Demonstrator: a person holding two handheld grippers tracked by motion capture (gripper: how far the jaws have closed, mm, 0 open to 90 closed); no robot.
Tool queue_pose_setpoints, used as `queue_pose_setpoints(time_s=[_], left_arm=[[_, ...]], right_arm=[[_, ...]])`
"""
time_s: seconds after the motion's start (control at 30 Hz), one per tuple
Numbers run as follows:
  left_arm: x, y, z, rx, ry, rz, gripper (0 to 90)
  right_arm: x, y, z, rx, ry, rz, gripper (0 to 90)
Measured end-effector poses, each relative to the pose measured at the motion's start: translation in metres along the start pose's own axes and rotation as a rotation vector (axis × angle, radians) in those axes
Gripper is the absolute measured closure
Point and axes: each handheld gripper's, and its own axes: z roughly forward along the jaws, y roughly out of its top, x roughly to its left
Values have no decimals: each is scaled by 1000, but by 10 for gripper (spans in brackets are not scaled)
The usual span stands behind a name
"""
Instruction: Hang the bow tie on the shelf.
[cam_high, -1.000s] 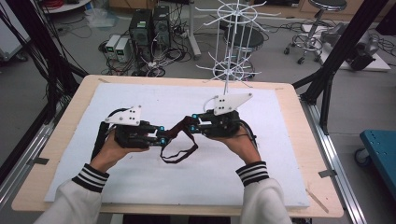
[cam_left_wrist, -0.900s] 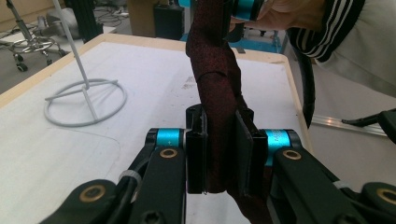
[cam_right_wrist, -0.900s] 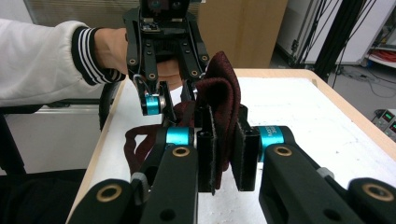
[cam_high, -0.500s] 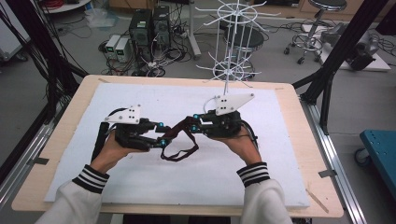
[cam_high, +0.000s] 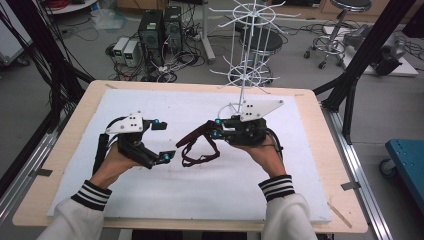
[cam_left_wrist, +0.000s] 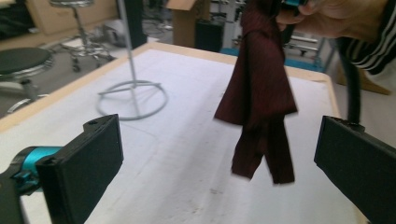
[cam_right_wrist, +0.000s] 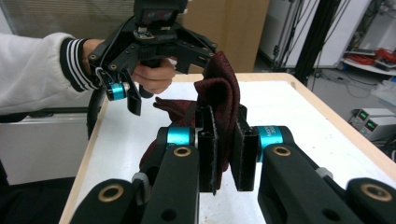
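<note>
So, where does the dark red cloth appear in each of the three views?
High view: dark red cloth at centre, held by the right tool.
Left gripper view: hanging upper centre-right.
Right gripper view: centre, between the jaws.
Shared landmark: the white mat.

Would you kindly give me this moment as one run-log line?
left gripper: open, apart from cloth | right gripper: shut on dark red cloth | cloth: hanging over white mat

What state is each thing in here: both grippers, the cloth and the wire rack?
Left gripper: jaws wide open, empty, apart from the cloth.
Right gripper: jaws shut on the cloth.
Dark red cloth: pinched at its top, hanging folded above the table.
White wire rack: upright, hooks bare.
</note>
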Motion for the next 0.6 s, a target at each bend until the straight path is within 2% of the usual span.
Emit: queue_pose_setpoints(time_s=[0.03, 0.07, 0.13, 0.17, 0.23, 0.27, 0.33, 0.6], left_arm=[[1, -3, -4, -13, 9, -1, 17], [2, -7, -9, -33, 42, 9, 17], [2, -9, -12, -39, 54, 8, 17], [4, -13, -17, -49, 84, 9, 17], [4, -16, -21, -58, 98, 11, 17], [4, -18, -23, -63, 107, 13, 17], [5, -23, -29, -67, 132, 15, 17], [8, -43, -55, -98, 245, 12, 17]], right_arm=[[-1, 0, -4, -9, -17, 6, 834], [-1, 0, -6, -13, -19, 6, 835], [-2, -1, -7, -18, -25, 8, 835], [-2, -1, -10, -14, -41, 11, 834], [-3, -1, -11, -14, -43, 11, 835], [-3, -1, -14, -14, -60, 14, 834], [-3, -1, -15, -16, -66, 20, 834], [-7, -3, -30, -24, -142, 34, 834]])
